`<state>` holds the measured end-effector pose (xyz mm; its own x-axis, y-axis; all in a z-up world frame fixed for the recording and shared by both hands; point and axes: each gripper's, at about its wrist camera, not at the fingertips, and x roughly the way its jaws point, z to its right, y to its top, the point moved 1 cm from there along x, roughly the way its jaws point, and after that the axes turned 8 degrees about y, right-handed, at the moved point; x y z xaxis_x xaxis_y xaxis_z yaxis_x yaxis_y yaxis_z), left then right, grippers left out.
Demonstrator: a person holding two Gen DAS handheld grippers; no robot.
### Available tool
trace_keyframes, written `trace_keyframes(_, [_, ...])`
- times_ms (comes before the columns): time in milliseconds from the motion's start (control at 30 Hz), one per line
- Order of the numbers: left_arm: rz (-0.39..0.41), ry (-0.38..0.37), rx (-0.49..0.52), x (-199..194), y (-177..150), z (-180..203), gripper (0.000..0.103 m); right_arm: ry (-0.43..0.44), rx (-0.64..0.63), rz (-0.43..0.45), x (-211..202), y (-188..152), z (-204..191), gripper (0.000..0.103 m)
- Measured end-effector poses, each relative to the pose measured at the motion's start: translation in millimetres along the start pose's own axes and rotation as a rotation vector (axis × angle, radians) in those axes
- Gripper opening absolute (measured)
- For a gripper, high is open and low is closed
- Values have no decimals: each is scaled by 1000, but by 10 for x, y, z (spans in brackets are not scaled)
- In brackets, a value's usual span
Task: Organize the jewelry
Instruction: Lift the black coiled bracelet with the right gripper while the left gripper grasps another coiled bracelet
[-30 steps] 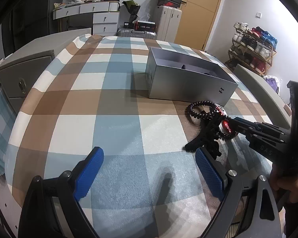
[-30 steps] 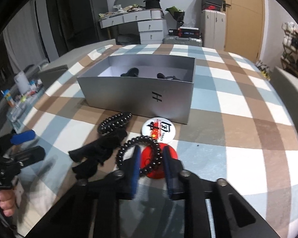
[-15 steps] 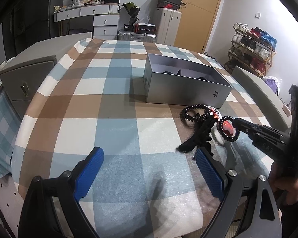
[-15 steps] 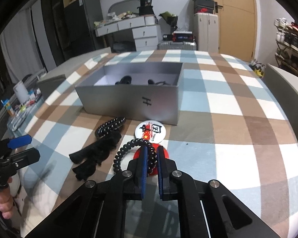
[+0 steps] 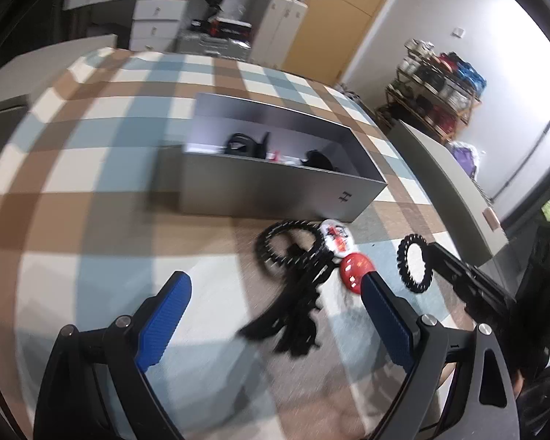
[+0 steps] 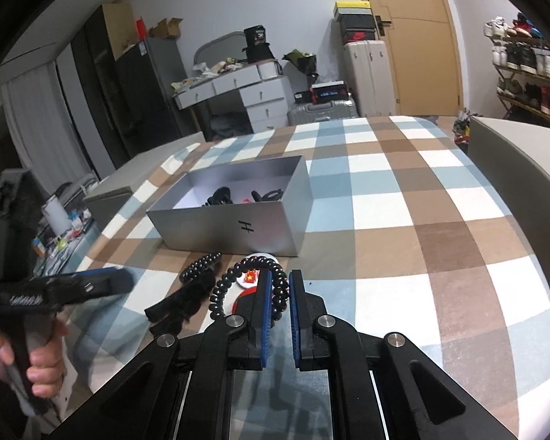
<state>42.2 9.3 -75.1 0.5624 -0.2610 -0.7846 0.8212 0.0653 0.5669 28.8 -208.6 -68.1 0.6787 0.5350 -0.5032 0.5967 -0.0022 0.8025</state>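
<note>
Beaded bracelet (image 6: 251, 286), newly lifted off the tabletop (image 6: 421, 220) in the right gripper's (image 6: 279, 302) clamped jaws, heads for the grey box (image 6: 234, 227); left gripper (image 5: 275, 315) hovers open.

Black items in the grey box (image 5: 275, 187) half hidden, black bow (image 5: 293, 315) motion-blurred

Matt grey box (image 6: 238, 225), perhaps card, woven check cloth (image 6: 403, 242), glossy beaded bracelet (image 6: 223, 293)
</note>
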Motion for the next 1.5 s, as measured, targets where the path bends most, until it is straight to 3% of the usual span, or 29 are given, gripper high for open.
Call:
trace_keyframes(200, [-74, -81, -35, 208, 153, 27, 91, 24, 14, 17, -14, 19, 92, 8])
trace_keyframes(500, [-137, -71, -11, 299, 182, 124, 90, 59, 26, 18, 39, 63, 137, 9])
trace_keyframes(733, [-180, -11, 2, 358, 168, 149, 68, 81, 30, 15, 59, 47, 127, 9])
trace_keyframes(800, [-190, -16, -4, 364, 175, 139, 59, 81, 32, 12, 59, 35, 137, 9])
trace_keyframes(833, [-196, -17, -7, 366, 179, 136, 49, 79, 33, 11, 59, 30, 146, 9])
trace_keyframes(1033, [-191, 23, 17, 336, 132, 147, 39, 70, 46, 10, 27, 14, 188, 9])
trace_keyframes(1367, [-163, 34, 31, 226, 149, 170, 32, 74, 27, 31, -62, 66, 95, 9])
trace_keyframes(1400, [-159, 27, 34, 207, 137, 166, 27, 75, 24, 33, -73, 68, 82, 9])
trace_keyframes(1433, [-161, 18, 39, 208, 133, 172, 6, 75, 20, 33, -81, 73, 65, 9])
trace_keyframes(1500, [-164, 22, 39, 204, 115, 147, 6, 76, 11, 33, -84, 82, 29, 9])
